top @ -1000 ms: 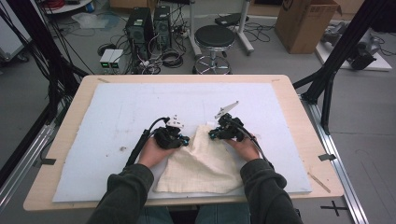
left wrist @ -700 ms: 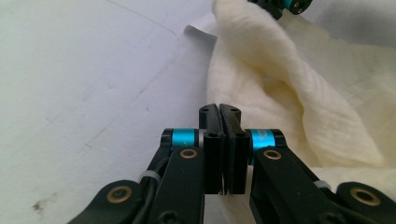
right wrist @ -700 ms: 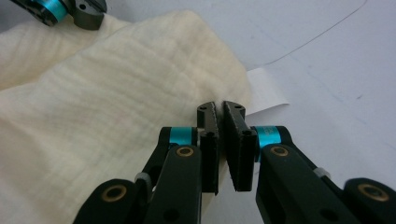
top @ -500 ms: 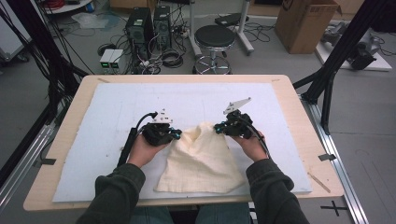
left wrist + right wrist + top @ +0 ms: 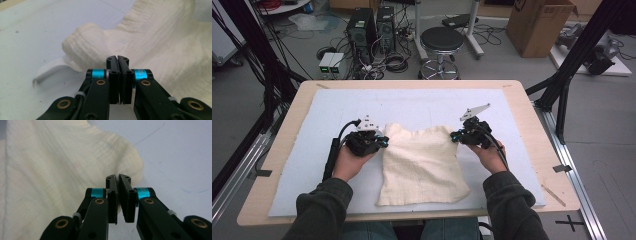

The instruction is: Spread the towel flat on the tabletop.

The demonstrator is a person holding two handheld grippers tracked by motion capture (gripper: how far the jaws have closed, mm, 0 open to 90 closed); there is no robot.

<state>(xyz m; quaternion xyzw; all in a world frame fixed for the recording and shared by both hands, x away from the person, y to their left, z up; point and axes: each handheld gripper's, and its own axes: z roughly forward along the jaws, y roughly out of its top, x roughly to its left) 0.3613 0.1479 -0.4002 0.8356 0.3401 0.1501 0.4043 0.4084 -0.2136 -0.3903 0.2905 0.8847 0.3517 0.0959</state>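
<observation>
While the cream cloth (image 5: 422,162) lay on the table (image 5: 522,107), left gripper (image 5: 381,141) and right gripper (image 5: 455,136) each pinched a far corner

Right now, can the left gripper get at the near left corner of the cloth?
Probably yes. The left gripper is shut on the cloth at its far left corner; once it lets go, bare mat leads to the near corner.

A wooden table (image 5: 532,125) carries a pale blue mat (image 5: 412,107). Beyond its far edge the grey floor (image 5: 507,67) holds a black round stool (image 5: 442,40), two computer towers (image 5: 372,25) amid tangled cables (image 5: 392,62), and a cardboard box (image 5: 539,25) at far right. Black frame struts (image 5: 574,55) slant down on the right.
</observation>
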